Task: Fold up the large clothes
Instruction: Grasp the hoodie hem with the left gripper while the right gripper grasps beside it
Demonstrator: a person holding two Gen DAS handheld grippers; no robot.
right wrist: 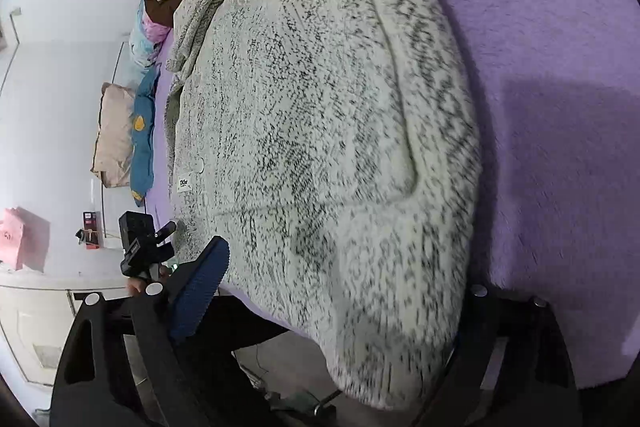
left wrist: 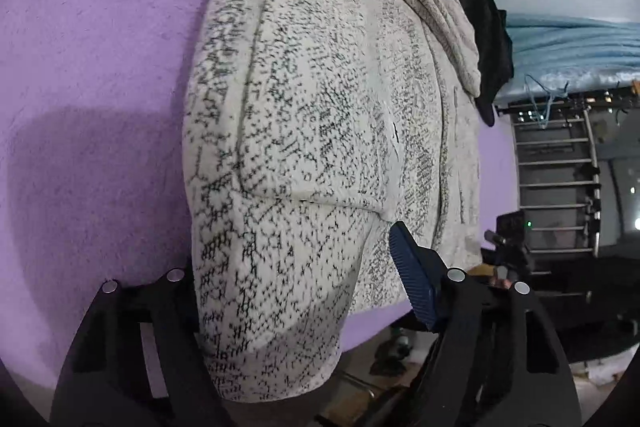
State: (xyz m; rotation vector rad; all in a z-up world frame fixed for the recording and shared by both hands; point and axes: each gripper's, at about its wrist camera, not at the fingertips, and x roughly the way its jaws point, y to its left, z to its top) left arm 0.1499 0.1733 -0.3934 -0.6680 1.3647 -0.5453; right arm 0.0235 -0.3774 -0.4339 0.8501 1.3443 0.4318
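A large cream garment speckled with black [left wrist: 320, 115] lies on a purple bedcover [left wrist: 100, 47]; its near hem hangs over the bed edge. My left gripper [left wrist: 296, 291] has its jaws wide apart around the hem: the blue right finger [left wrist: 412, 279] shows, the left one is hidden behind cloth. In the right wrist view the same garment [right wrist: 320, 131] fills the frame. My right gripper [right wrist: 332, 291] also straddles the hem, its blue left finger [right wrist: 200, 287] visible and the right one hidden under fabric. Whether either grips the cloth cannot be told.
Black clothing [left wrist: 476, 7] and a blue blanket [left wrist: 572, 43] lie at the far right. A metal rack [left wrist: 556, 179] stands beyond the bed. Pillows and coloured clothes [right wrist: 136, 131] lie along the bed's left side by a white wall. The other gripper's camera [right wrist: 140, 239] shows.
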